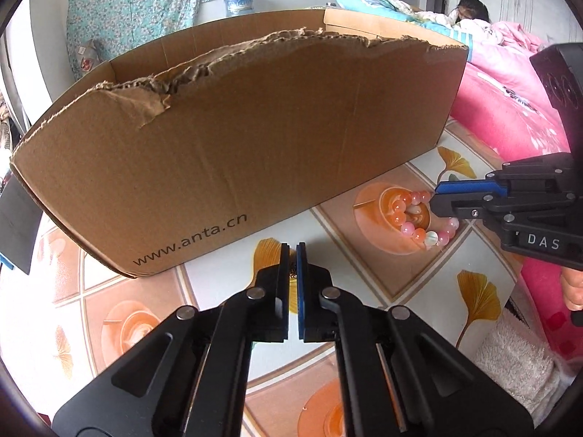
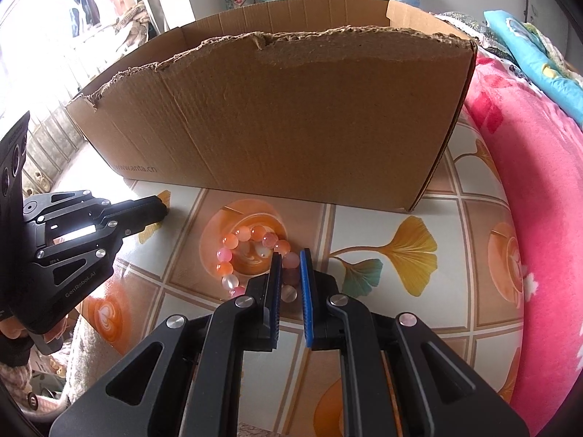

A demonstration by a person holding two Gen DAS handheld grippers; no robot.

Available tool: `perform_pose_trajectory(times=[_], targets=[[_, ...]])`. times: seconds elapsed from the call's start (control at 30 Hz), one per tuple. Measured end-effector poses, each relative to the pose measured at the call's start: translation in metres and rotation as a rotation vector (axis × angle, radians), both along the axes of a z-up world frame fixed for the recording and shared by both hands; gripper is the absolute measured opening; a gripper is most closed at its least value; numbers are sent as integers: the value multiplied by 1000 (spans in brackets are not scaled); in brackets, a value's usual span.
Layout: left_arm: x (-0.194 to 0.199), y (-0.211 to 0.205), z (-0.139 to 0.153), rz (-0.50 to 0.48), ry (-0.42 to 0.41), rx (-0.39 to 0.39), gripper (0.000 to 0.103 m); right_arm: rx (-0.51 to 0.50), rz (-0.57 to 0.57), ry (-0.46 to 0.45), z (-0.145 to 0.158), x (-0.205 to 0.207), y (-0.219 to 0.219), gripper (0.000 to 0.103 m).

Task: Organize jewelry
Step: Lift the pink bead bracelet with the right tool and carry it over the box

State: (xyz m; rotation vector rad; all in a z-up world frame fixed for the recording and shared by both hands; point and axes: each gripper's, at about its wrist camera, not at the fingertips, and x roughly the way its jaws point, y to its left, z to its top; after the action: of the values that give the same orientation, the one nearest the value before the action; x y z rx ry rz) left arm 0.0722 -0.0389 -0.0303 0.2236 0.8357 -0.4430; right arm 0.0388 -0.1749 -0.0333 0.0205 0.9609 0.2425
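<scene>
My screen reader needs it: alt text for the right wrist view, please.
The right gripper is shut on a pink and orange bead bracelet lying on the patterned tablecloth, before a torn cardboard box. The left gripper reaches in from the left.

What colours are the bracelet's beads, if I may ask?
Orange, pink and milky white bracelet beads, best in the right wrist view.

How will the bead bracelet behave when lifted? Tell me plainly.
The bead bracelet will probably drape limply: it is separate round beads, gripped by the right gripper at one spot. Its glossy beads may slip between the pads. Dropped on the table, the loop likely stays put.
</scene>
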Motion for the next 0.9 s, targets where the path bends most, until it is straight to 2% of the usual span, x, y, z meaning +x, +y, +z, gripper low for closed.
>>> perform_pose_trajectory(times=[0.13, 0.37, 0.63, 0.77, 0.9], targets=[[-2, 13, 8, 0, 14, -60, 2, 25, -11, -5, 1, -3, -3, 10], [-25, 36, 45, 10, -37, -132, 2, 73, 0, -69, 24, -16, -4, 10], [-50, 42, 106, -38, -163, -206, 2, 28, 22, -181, 67, -30, 4, 10], [-42, 42, 128, -79, -203, -223, 2, -31, 27, -260, 97, -35, 1, 10], [-7, 44, 143, -100, -156, -236, 2, -63, 46, -325, 130, -30, -1, 10]])
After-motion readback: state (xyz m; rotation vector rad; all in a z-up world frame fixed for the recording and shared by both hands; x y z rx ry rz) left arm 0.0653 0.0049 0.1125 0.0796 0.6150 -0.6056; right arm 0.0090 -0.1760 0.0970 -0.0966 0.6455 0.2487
